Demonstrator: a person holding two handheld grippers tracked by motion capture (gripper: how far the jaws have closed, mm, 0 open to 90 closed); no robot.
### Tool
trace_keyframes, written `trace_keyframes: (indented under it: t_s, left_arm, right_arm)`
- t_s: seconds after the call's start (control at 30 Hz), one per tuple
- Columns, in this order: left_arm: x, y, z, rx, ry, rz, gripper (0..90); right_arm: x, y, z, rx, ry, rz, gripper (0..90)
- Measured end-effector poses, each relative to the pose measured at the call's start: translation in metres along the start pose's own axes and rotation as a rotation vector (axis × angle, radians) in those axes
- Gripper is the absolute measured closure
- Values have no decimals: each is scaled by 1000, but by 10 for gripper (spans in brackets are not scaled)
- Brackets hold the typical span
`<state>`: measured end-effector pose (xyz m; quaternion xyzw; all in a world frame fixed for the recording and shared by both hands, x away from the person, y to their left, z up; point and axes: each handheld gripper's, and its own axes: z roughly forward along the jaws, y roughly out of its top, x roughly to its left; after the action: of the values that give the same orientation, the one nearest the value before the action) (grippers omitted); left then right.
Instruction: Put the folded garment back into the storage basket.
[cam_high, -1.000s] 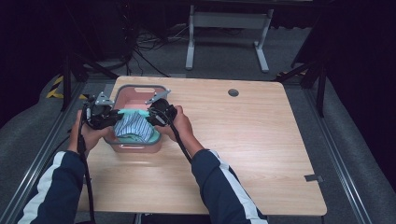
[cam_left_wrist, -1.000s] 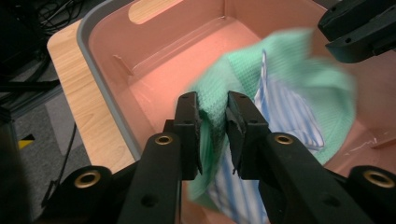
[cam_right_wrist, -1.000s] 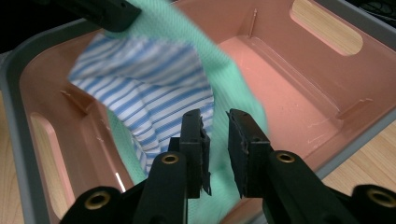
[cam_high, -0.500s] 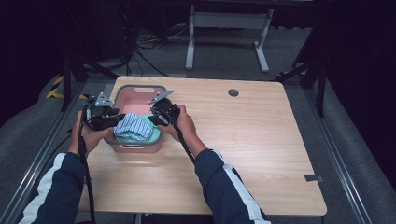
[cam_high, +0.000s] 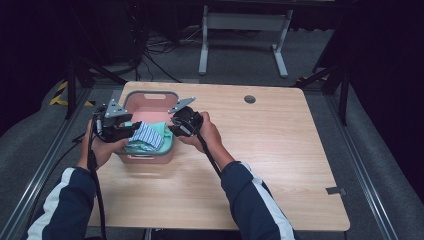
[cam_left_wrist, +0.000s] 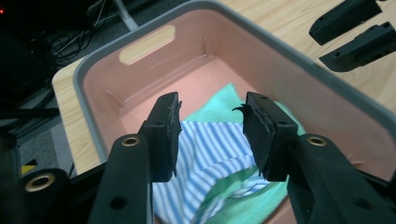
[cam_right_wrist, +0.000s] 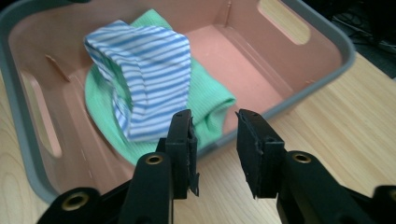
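Over table | 1 pink bin (cam_high: 150, 157) | 2 cloths (cam_right_wrist: 159, 88) inside | 2 claws (cam_left_wrist: 212, 133) just opening, empty

No text, label, brand, number or sign could be read anywhere in the pictures.

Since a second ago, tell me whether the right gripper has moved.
Yes. The right gripper has backed off the cloth toward the basket's right rim, its jaws just opening, nothing between them.
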<state>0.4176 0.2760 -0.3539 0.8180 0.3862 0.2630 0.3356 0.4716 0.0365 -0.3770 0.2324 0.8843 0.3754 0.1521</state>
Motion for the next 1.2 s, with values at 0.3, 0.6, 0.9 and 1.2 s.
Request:
trace_keyframes:
  t_s: [0.3, 0.6, 0.9, 1.2]
  left_arm:
    - [-24, 9, -7, -47, -19, 26, 498]
    - [-45, 16, -9, -68, -55, 54, 455]
    - [-66, 20, -8, -89, -102, 77, 400]
    - [-85, 18, -7, -85, -132, 113, 342]
  right_arm:
    - [-12, -14, -29, 12, -58, -13, 539]
    - [-18, -30, -48, 38, -92, -29, 491]
    - [-21, -45, -66, 66, -117, -47, 461]
    - [-19, -59, -81, 99, -123, -80, 434]
